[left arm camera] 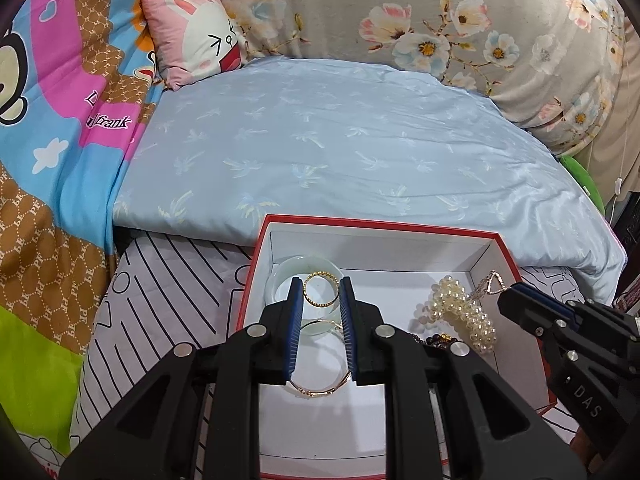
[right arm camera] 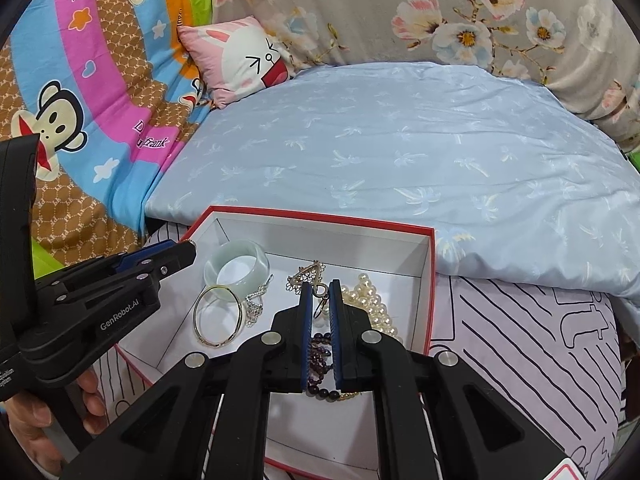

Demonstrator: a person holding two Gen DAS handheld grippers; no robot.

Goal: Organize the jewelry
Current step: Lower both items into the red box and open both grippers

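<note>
The left gripper [left arm camera: 320,280] had its jaws drawn close on a small gold ring [left arm camera: 320,290], which spanned the gap between the blue pads near their tips and looked pinched there. It hung over the left end of the red-edged white box [left arm camera: 400,256], just above a pale jade bangle [right arm camera: 240,248] and a thin gold bangle [right arm camera: 196,316] lying on the box floor.

The right gripper [right arm camera: 320,286] was almost closed on the loop of a gold filigree triangle pendant [right arm camera: 307,276], which stuck out past its fingertips. Under it lay a purple bead bracelet [right arm camera: 320,354], with a pearl piece [right arm camera: 372,300] against the right wall.

The box sat on a line-patterned sheet [right arm camera: 520,340] at the near edge of a bed.

The step in hand appeared to be delivery: both pieces were over the box but not yet set down. The next move would likely call for lowering each close to a bare patch of floor, then opening the jaws gently so the ring did not roll and the pendant did not tangle with the beads.
</note>
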